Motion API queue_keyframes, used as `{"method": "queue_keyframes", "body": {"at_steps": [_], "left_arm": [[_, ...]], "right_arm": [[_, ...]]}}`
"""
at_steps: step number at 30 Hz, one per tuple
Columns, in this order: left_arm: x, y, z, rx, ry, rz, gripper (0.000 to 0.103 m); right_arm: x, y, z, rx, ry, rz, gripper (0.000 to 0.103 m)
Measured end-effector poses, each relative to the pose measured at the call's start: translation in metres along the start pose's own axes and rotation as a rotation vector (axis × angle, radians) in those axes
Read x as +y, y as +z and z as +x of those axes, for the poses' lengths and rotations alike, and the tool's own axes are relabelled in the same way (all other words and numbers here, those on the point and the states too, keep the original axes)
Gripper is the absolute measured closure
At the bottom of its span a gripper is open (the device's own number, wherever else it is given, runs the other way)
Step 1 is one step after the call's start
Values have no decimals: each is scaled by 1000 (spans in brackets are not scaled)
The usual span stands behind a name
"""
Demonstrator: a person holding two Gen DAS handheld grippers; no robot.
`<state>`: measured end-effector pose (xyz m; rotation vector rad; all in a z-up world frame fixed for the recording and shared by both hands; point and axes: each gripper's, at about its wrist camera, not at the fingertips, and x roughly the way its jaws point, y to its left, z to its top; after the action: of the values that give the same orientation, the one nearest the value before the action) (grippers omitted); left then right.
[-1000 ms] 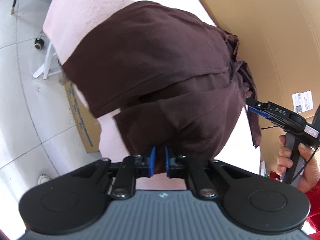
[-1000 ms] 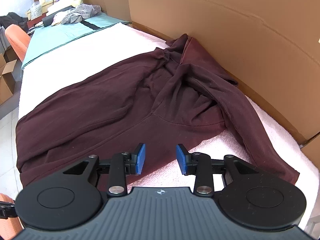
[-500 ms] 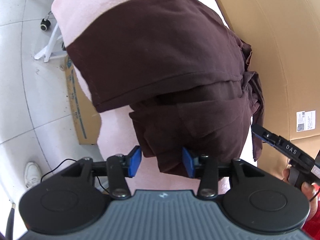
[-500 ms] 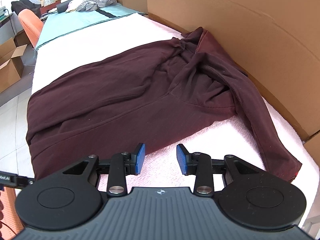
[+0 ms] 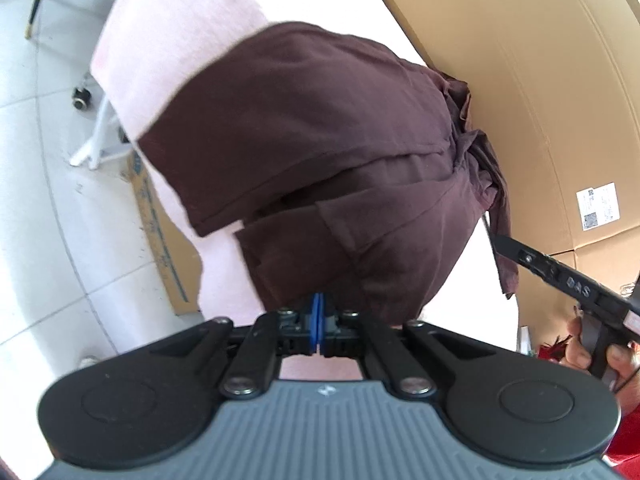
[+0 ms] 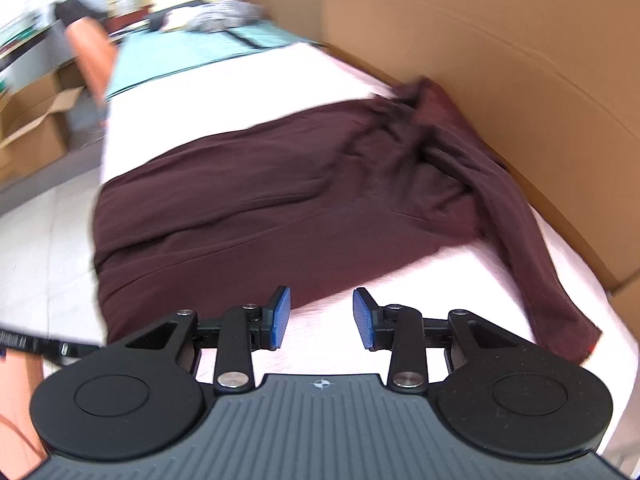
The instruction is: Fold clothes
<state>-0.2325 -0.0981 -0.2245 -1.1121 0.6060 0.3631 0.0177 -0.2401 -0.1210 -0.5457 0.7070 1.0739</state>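
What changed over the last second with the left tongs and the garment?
The left tongs opened at the near hem of the brown garment, then have just closed fully there; whether cloth is pinched can't be told. The right tongs stayed open and empty, and the garment lies as before.

I see cardboard wall [image 6: 500, 40] beside worktop [image 6: 240, 92] | orange chair [image 6: 90, 56] far end | open box [image 6: 36, 128] on floor [image 5: 48, 240]

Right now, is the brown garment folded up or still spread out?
Partly folded: the brown garment lies doubled in layers, one sleeve trailing loose.
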Motion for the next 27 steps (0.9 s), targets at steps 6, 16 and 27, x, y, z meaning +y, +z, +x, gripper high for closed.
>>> {"method": "queue_keyframes", "body": {"at_steps": [6,16,27], "left_arm": [[-21,13,-33,-20,134,133,103],[-97,84,-20,59,122,612,67],[-92,128,23,498,-163,1129,50]], "right_arm": [[40,-11,-14,36,277,-125,66],[32,-7,-5,42,145,116,85],[4,51,49,-13,-334,622,71]]}}
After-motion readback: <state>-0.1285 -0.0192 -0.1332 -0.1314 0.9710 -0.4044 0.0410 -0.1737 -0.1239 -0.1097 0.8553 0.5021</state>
